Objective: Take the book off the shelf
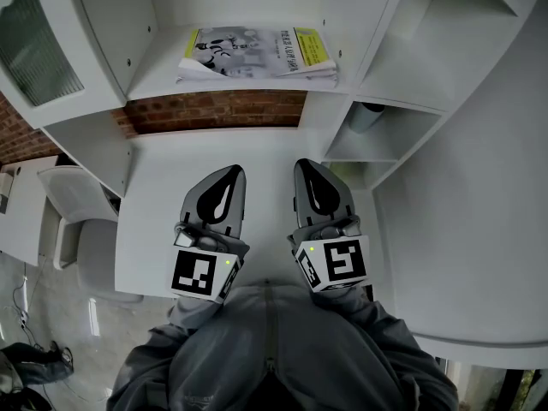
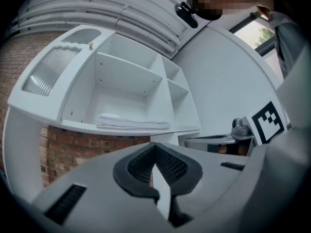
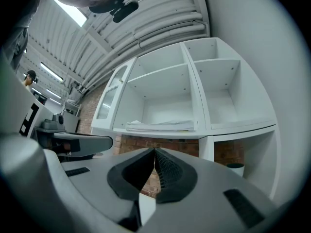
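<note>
A thin book with a grey-and-yellow cover lies flat on the white shelf above the desk. It shows edge-on as a pale stack, the book in the left gripper view and the book in the right gripper view. My left gripper and right gripper hover side by side over the white desk, well short of the book. Both are shut with nothing between their jaws, tips pointing toward the shelf.
The white shelf unit has side compartments at the right; a dark cup stands in one. Red brick wall shows below the book's shelf. A white chair stands left of the desk. The person's grey jacket fills the bottom.
</note>
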